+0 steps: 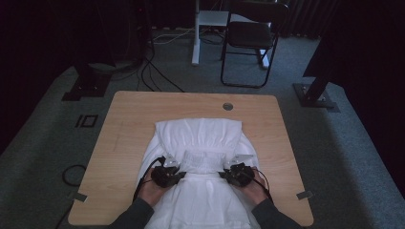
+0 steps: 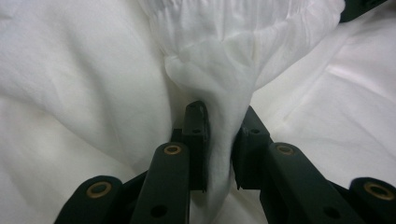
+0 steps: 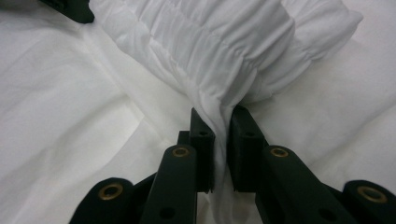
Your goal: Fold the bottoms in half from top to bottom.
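On the wooden surface (image 1: 124, 124), a white garment (image 1: 200, 138) is lying spread across the middle, reaching from about the centre down to the near edge, where it is hanging over between the person's forearms. Its far part is folded back into a broad rectangular panel, and a gathered, elasticated band (image 3: 243, 51) is running across the cloth between the two grippers.

At the left side of that band, the left gripper (image 1: 168, 168) is resting low on the cloth, held in the person's left hand (image 1: 152, 190). Seen from the left gripper view, the jaws are pinching a bunched fold of the white fabric: the cloth is rising in a narrow rope between the two black pads and puffing out into a crumpled knot just beyond their tips.

At the right side, the right gripper (image 1: 235, 168) is sitting in the person's right hand (image 1: 254, 190), roughly level with the left one and well apart from it. Its jaws are likewise pinching the garment, with the end of the gathered band squeezed thin between the pads and fanning out into fine pleats past them.

Both grippers are pointing away from the person, towards the folded panel. A small round grommet hole (image 1: 228, 106) is showing in the surface beyond the garment, and a black folding chair (image 1: 250, 36) is standing on the grey carpet further back.
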Demonstrator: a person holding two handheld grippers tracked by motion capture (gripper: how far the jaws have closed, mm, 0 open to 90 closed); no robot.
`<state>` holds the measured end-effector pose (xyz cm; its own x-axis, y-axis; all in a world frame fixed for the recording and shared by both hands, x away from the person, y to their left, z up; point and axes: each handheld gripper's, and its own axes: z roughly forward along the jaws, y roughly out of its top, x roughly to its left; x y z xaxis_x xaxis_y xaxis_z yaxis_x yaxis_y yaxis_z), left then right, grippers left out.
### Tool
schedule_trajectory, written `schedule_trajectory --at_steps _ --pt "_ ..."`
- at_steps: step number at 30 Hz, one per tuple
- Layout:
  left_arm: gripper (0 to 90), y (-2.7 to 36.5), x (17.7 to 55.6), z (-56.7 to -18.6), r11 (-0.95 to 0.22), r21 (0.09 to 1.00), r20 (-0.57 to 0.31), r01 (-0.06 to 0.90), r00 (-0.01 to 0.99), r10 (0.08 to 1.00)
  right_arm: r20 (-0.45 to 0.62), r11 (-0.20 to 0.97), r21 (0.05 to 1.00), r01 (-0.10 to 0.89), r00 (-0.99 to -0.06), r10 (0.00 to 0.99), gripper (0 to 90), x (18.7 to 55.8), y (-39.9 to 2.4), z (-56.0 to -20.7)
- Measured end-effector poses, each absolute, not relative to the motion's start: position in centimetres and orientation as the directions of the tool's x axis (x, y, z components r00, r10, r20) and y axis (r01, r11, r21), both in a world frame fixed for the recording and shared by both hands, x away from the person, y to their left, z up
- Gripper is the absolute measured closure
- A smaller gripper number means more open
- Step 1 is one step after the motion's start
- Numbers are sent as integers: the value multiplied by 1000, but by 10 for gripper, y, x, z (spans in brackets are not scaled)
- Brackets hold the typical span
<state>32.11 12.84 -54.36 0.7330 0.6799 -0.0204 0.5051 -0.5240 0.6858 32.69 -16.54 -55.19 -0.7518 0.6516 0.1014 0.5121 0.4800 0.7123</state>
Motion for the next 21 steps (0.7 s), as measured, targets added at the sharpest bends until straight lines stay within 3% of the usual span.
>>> schedule_trajectory --at_steps 3,6,10,12,16,17,18,20,21 --pt "768 125 335 -542 -524 683 8 509 712 702 121 444 724 528 -730 672 807 339 -165 -554" --pt "699 124 349 -541 -508 679 2 529 691 723 149 404 730 552 -704 694 776 351 -165 -556" --pt "535 129 353 -531 -476 678 -61 560 688 723 188 379 717 585 -686 703 537 359 -170 -552" --pt "494 135 349 -521 -456 691 -96 561 696 711 189 379 731 567 -703 686 466 355 -177 -544" --pt "474 148 348 -497 -388 745 -130 543 688 714 204 332 782 527 -721 663 438 347 -192 -524" --pt "481 150 350 -492 -378 752 -124 539 680 723 203 316 796 517 -719 664 463 347 -195 -519" --pt "550 152 353 -488 -377 754 -114 538 673 731 193 306 807 505 -715 672 568 347 -199 -513" --pt "835 152 362 -485 -372 754 -85 541 643 761 168 302 807 507 -689 705 807 353 -202 -506" --pt "898 152 367 -486 -370 748 -87 551 635 768 160 308 794 524 -670 725 869 359 -201 -506"
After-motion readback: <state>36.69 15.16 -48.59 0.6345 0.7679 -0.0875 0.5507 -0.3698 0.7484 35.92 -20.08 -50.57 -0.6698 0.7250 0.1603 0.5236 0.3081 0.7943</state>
